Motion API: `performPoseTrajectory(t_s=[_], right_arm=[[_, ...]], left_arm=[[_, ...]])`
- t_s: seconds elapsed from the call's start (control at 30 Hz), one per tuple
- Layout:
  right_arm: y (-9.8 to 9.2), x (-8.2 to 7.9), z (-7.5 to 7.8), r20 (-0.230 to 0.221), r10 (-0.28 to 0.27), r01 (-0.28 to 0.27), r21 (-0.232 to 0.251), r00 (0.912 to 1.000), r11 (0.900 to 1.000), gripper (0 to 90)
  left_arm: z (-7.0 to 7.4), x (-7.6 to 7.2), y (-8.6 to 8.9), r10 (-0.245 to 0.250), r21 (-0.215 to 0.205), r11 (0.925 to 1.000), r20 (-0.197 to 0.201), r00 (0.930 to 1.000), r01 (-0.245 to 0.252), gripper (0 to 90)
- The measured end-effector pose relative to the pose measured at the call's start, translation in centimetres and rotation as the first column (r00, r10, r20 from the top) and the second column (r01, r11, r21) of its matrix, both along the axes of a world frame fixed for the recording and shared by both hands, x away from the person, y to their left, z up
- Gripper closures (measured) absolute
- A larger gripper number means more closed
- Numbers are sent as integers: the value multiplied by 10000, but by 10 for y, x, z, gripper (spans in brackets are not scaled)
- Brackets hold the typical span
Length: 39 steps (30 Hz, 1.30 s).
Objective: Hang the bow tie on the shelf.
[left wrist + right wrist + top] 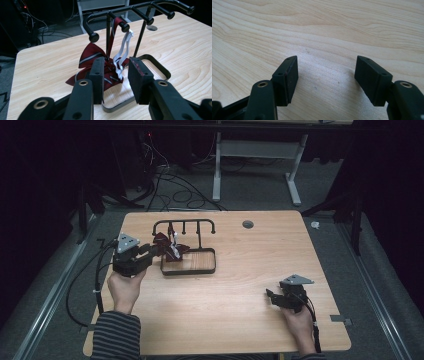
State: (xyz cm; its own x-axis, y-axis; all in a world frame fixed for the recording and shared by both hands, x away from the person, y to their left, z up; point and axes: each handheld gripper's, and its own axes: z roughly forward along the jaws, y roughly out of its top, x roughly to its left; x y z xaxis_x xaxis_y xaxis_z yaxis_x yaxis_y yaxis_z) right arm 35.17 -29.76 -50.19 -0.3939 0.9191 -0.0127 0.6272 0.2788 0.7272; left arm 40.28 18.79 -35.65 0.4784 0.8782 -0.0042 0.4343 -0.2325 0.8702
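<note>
A black wire rack (184, 223) with several pegs and a rectangular base frame (189, 271) stands at the back left of the wooden table (250, 320). A dark red striped bow tie (167, 246) hangs from one peg by its white strap (124, 48) and droops onto the base's left edge. My left gripper (152, 251) is open right at the bow tie (90, 56); in the left gripper view its pads (98, 75) stand apart just short of the cloth. My right gripper (272, 297) sits open low over bare wood (324, 30) at the front right, nothing between its jaws.
A round cable hole (247, 224) lies behind the rack, near the table's far edge. Beyond the table are a white desk frame (217, 170) and loose cables (175, 190) on the grey floor. Bare wood spreads between the two grippers.
</note>
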Motion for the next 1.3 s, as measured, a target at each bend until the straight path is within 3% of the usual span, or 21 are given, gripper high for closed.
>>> performPoseTrajectory(t_s=[0.27,0.43,1.3], right_arm=[[0,0,0,0,4,-4,-3,10000,10000,369],[0,0,0,-1,3,-3,-2,10000,10000,369],[0,0,0,-12,0,0,-12,10000,10000,369]], left_arm=[[-1,-3,4,34,-44,10000,-76,10000,-34,641],[0,-6,7,-52,-302,9995,-93,9999,50,618],[-9,-24,17,167,-263,9995,-74,9998,-169,577]])
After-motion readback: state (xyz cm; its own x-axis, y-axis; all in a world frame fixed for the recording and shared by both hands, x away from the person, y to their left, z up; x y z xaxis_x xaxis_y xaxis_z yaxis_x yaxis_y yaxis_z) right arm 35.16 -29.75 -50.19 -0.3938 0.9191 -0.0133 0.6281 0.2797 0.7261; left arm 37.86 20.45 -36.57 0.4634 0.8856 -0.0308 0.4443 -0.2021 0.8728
